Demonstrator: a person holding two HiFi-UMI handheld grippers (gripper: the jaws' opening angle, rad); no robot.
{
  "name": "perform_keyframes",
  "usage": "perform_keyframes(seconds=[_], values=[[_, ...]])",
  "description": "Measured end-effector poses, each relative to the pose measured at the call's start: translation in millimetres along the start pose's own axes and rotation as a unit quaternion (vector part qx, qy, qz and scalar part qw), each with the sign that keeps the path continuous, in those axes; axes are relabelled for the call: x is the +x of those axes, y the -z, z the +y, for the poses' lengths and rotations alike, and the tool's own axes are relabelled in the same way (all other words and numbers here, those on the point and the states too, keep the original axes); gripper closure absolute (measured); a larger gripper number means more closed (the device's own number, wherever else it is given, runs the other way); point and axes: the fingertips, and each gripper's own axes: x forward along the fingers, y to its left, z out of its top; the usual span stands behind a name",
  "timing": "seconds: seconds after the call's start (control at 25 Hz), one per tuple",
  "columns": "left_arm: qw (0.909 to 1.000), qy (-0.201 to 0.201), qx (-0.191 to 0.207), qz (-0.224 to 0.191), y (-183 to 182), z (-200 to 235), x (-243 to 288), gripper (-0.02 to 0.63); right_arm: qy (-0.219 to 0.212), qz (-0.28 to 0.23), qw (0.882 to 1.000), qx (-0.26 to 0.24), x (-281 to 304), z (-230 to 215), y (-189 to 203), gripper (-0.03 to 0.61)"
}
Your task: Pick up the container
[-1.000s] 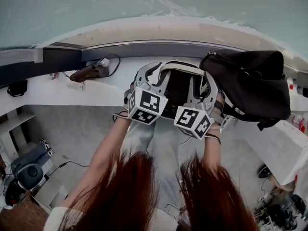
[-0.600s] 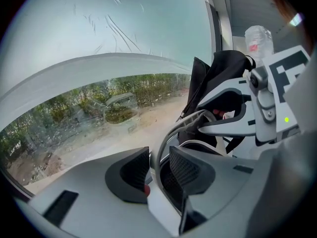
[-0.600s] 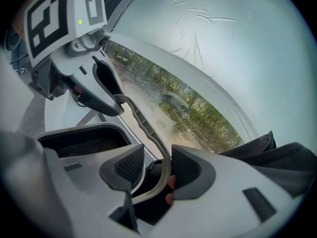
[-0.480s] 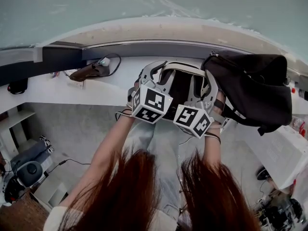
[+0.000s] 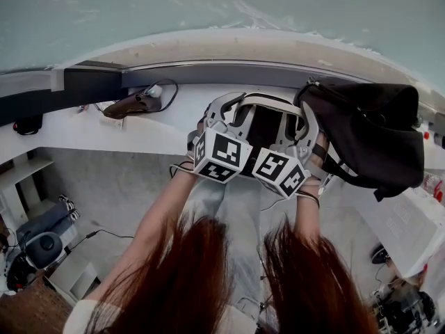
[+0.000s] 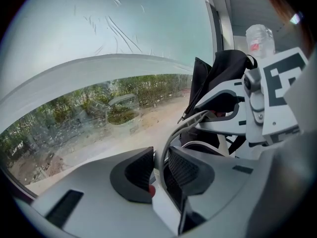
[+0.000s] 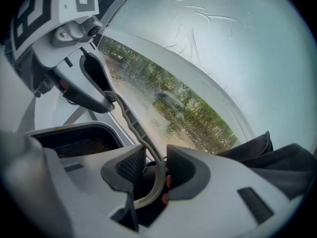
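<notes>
The container is a white basket with a dark mesh inside and a thin pale bail handle. It stands on the white sill in front of the window. Both grippers are at that handle. The left gripper has the handle strip running up between its ribbed pads, which are closing with only slivers of gap. My right gripper is closing too; the handle curves down between its pads, near the right one and apart from the left. From above, the left gripper and right gripper sit side by side over the basket.
A black bag slumps against the container's right side. A clear bottle stands behind the bag. A brown object with a cable lies on the sill to the left. The window glass is close behind, and the floor drops below the sill.
The left gripper's marker cube has shifted right, closer to the right gripper's cube. The basket and bag have not moved on the sill.
</notes>
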Motion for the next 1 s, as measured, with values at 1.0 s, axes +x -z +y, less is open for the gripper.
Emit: perform_keyframes(seconds=[1.0], values=[[0.9994,-0.02,0.011,-0.026,-3,-6,-16,0.515,0.046,-0.019,0.999,-0.005,-25,-1,0,0.465]])
